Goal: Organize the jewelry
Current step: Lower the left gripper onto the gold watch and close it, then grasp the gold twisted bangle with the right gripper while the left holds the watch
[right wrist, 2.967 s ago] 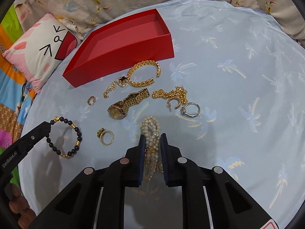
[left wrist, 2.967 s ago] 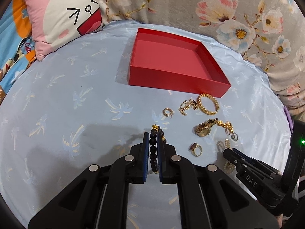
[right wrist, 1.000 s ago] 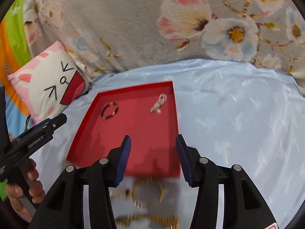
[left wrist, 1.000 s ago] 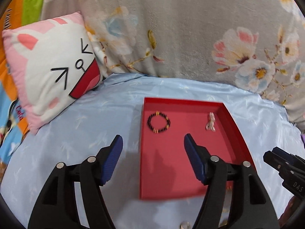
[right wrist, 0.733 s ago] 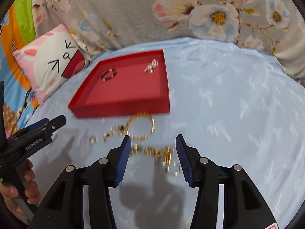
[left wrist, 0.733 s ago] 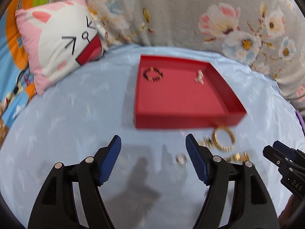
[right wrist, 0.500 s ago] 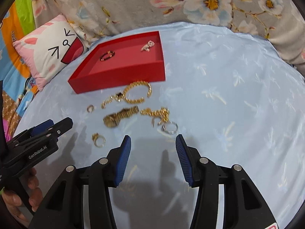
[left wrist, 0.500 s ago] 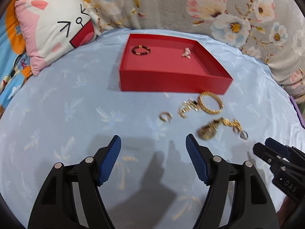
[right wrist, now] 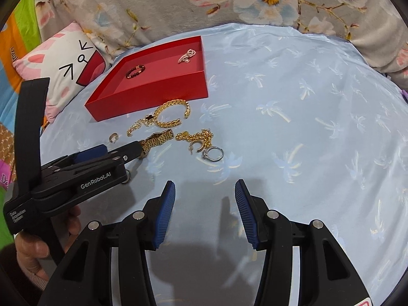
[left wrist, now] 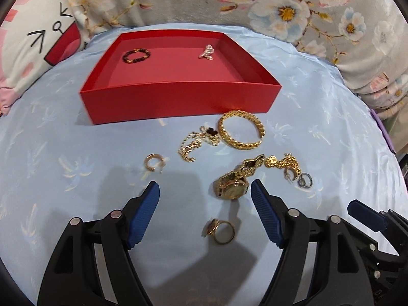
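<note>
The red box sits open on the bed. Inside, against its far wall, lie a dark bead bracelet toward the left corner and a pearl bracelet bunched toward the right. Just in front of the box lies a gold bangle — flat, gap to the right — with a gold chain beside it. Nearer still: a small gold hoop, a gold watch, a second gold chain, a silver ring, and — farthest from the box — a gold ring.

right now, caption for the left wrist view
Open left hand-held gripper above gold ring and watch, red box behind.
</note>
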